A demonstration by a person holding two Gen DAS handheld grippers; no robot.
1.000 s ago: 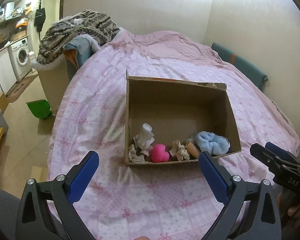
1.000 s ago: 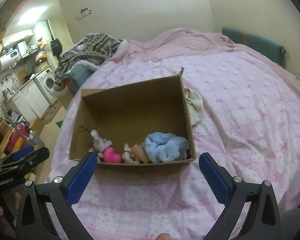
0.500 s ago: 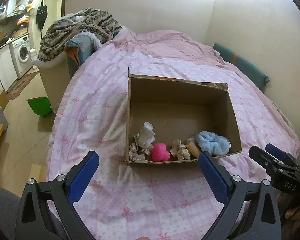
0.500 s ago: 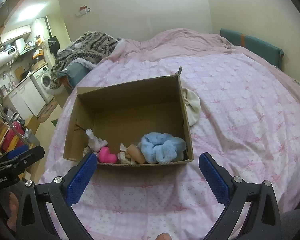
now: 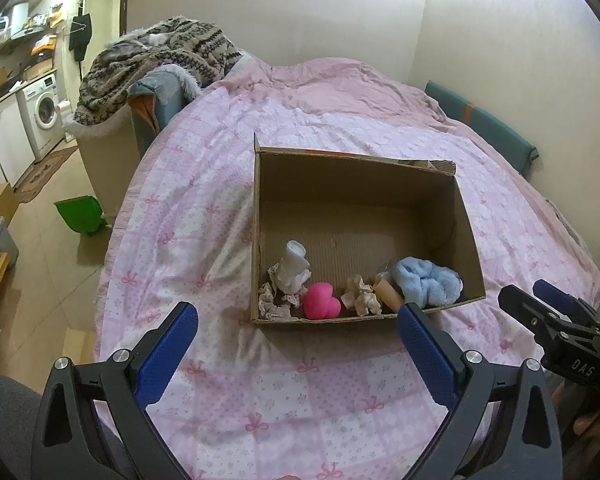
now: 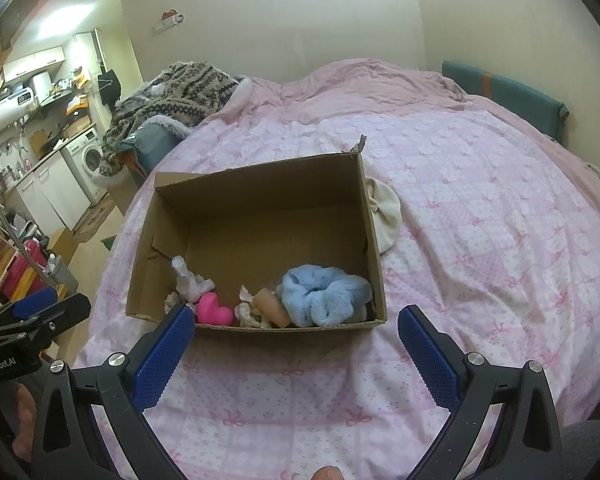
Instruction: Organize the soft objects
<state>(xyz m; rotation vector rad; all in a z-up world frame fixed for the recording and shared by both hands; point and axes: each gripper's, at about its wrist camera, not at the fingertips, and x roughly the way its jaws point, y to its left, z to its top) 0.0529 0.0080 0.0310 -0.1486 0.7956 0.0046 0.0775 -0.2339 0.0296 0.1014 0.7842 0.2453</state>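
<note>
Tools (image 5: pixel 296 332) gape over pink bedspread (image 5: pixel 204 208), bedroom.

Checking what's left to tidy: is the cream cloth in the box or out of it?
Out. The cream cloth lies on the pink bedspread against the outside of the cardboard box, by its right wall.

Soft items in cardboard box (image 6: pixel 172 216)
</note>
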